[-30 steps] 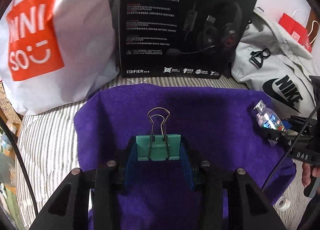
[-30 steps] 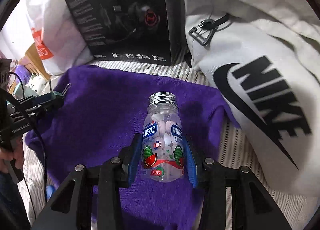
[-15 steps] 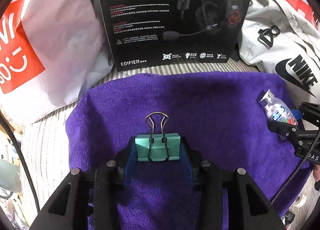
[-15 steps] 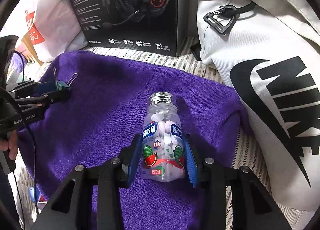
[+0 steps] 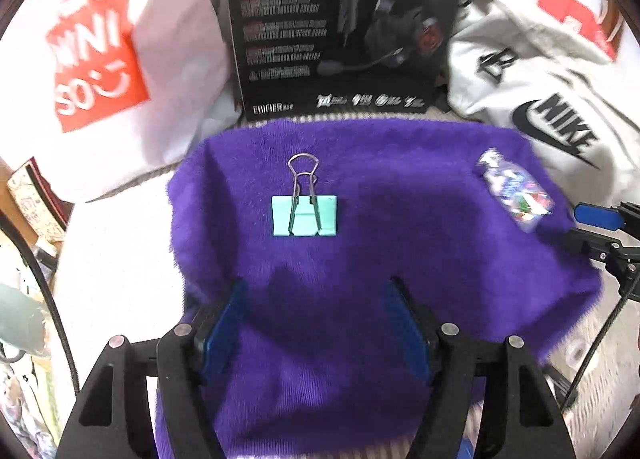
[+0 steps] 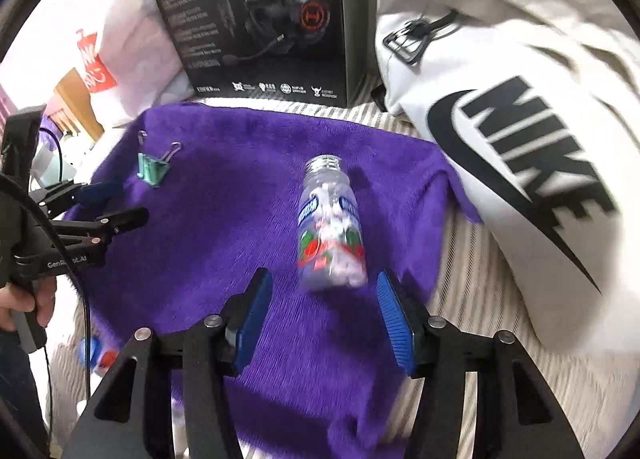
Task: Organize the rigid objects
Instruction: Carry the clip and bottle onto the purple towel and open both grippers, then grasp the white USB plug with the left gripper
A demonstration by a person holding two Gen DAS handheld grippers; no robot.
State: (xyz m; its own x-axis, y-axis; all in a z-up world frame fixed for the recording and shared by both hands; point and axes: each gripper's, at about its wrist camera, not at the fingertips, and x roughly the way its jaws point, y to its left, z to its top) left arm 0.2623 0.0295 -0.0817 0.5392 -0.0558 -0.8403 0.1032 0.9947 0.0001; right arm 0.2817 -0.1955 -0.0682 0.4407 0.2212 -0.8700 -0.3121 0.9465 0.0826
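A mint-green binder clip (image 5: 304,215) lies flat on the purple towel (image 5: 360,259), its wire handles pointing away. My left gripper (image 5: 316,299) is behind it, jaws opening, nothing between the blue pads. A clear candy bottle (image 6: 330,227) with a silver cap lies on the towel's right part. My right gripper (image 6: 322,291) is just behind the bottle, jaws opening, pads off it. The bottle (image 5: 514,189) and the right gripper's fingertips (image 5: 596,217) show at the right of the left wrist view. The clip (image 6: 154,169) and the left gripper (image 6: 108,205) show at the left of the right wrist view.
A black headset box (image 5: 340,27) stands behind the towel. A white shopping bag with an orange logo (image 5: 100,59) is at the back left, a white Nike bag (image 6: 520,139) at the right. The towel lies on a striped sheet (image 6: 480,279). A hand (image 6: 24,303) holds the left gripper.
Both grippers let go and drew back. The binder clip and the bottle now lie free on the towel ahead of the opened jaws.
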